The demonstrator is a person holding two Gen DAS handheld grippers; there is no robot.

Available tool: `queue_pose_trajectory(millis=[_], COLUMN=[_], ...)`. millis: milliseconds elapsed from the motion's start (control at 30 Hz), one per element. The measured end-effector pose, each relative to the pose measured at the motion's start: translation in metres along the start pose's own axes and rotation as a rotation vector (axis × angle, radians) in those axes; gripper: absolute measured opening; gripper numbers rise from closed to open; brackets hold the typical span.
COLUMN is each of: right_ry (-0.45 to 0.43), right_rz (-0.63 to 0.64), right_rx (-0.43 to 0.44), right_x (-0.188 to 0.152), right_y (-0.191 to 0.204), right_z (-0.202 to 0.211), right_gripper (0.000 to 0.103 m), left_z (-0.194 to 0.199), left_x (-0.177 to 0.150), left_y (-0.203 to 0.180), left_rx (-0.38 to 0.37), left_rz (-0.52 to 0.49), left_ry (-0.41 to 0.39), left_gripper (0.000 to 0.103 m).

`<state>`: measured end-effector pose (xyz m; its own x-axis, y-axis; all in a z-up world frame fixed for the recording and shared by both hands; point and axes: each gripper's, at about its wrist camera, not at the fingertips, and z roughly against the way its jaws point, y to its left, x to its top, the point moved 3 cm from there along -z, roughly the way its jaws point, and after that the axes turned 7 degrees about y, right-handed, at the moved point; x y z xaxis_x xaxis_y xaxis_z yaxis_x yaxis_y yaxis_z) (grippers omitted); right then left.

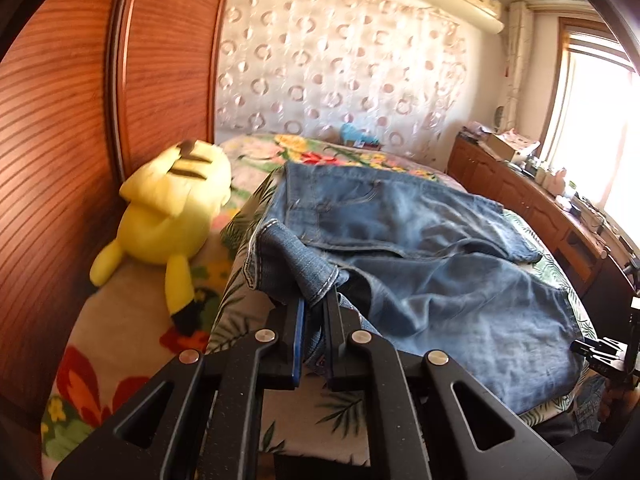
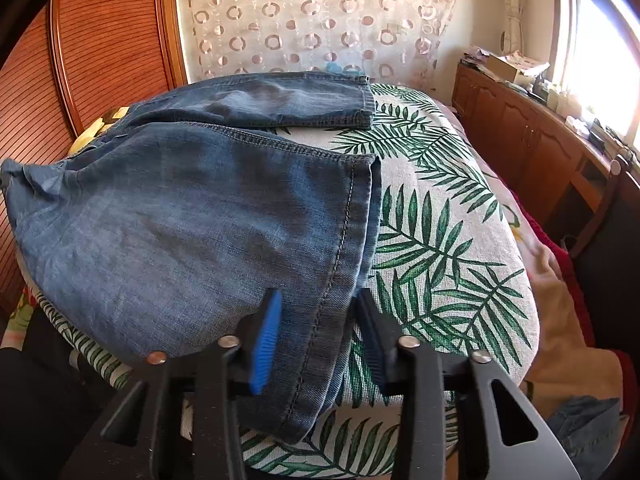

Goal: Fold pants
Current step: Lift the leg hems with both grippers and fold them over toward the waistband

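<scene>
Blue denim pants (image 1: 420, 248) lie spread on a palm-leaf cloth (image 2: 440, 220) on the bed. My left gripper (image 1: 314, 308) is shut on a bunched waist corner of the pants, lifted slightly off the cloth. In the right wrist view the pants (image 2: 180, 220) show both legs pointing right; the near leg's hem (image 2: 348, 240) runs between my fingers. My right gripper (image 2: 318, 304) is open, its blue-padded fingers (image 2: 266, 340) astride the near hem corner, not closed on it.
A yellow plush toy (image 1: 168, 216) lies left of the pants against a wooden headboard (image 1: 60, 140). A wooden cabinet (image 1: 540, 200) with clutter runs along the right wall under a bright window. A beige and red blanket (image 2: 560, 300) lies right of the cloth.
</scene>
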<state>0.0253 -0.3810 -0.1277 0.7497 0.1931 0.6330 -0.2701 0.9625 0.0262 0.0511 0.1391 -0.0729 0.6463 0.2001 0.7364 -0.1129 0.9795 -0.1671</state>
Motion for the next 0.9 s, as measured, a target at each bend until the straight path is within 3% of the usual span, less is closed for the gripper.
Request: queue_pose_trajectory(millis=[167,300,500,733,900], right_ry=[0.008,-0.009,-0.105,-0.201,-0.214], right_rz=[0.024,0.023,0.033,0.102,0.133], right_rx=[0.049,0.098,0.145,0.125,0.112], right_x=[0.006,0.013,0.042,0.096,0.132], right_y=[0.002,0.001,-0.007,-0.006,-0.004], right_z=[-0.002,0.005,0.036,0.053,0.033], right_gripper=[0.01,0.007,0.007,0.007,0.007], left_z=[0.001,0.006,0.014,0.013,0.001], left_x=[0.015,0.03,0.061,0.098,0.115], left_y=[-0.016,-0.028,-0.039,-0.046,-0.05], left_rx=[-0.017,-0.025,-0.039,-0.048,-0.043], left_rz=[-0.043,-0.07,-0.092,-0.11,-0.138], left_ry=[-0.027,-0.058,-0.115,-0.158,-0.173], left_gripper=[0.008,0.008,0.008,0.008,0.008])
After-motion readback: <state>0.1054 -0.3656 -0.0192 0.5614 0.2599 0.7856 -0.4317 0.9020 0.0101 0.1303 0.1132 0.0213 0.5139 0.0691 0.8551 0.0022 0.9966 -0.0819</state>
